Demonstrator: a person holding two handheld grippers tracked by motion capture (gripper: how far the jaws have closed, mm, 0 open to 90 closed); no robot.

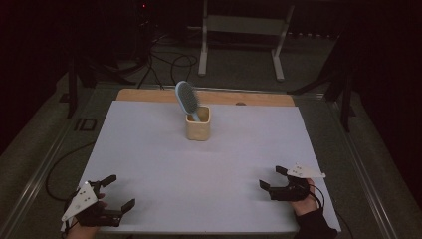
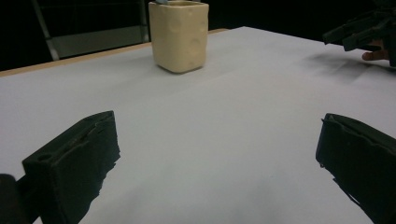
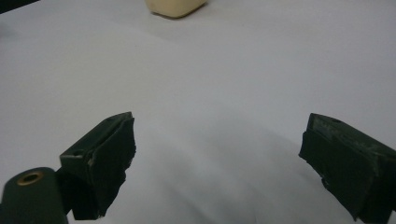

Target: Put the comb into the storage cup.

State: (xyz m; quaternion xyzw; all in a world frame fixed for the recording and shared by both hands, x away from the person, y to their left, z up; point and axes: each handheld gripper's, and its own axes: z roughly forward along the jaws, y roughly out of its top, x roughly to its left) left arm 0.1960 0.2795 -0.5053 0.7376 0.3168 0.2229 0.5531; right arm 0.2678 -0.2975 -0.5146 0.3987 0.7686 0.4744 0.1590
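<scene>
— Nearest first: left tool [image 1: 115, 193] down at the near left corner of the tabletop [image 1: 149, 164], jaws spread wide, nothing between them. Same in the left gripper view, just bare white sheet between the two black jaws.

— And on the other side?

— Right tool [image 1: 272, 178] at the near right corner, resting low, jaws likewise parted and empty. Hand [image 1: 303, 201] behind it, dark sleeve at the edge. Confirmed by the right gripper view: white surface and nothing else in the gap.

— Well apart from the work, then?

— Well apart. Farther up, around the middle of the tabletop toward the far side: cream cup [image 1: 198, 124], squarish, upright. Also seen at the top of the left gripper view [image 2: 178, 35] and, just its base, in the right gripper view [image 3: 175, 6].

— And the hairbrush?

— Hairbrush [image 1: 187, 98] standing in the cup, handle down inside, blue-backed bristle head sticking out above the rim and leaning toward the far left.

— So how far along?

— Hard to call between two readings. Either finished, brush already stowed and both tools back at rest; or not yet begun, brush waiting to be lifted out. Nothing gripped, nothing mid-move. If lifting out is the job, all of it left: reach, close on the head or neck, pull up clear of the rim.
</scene>
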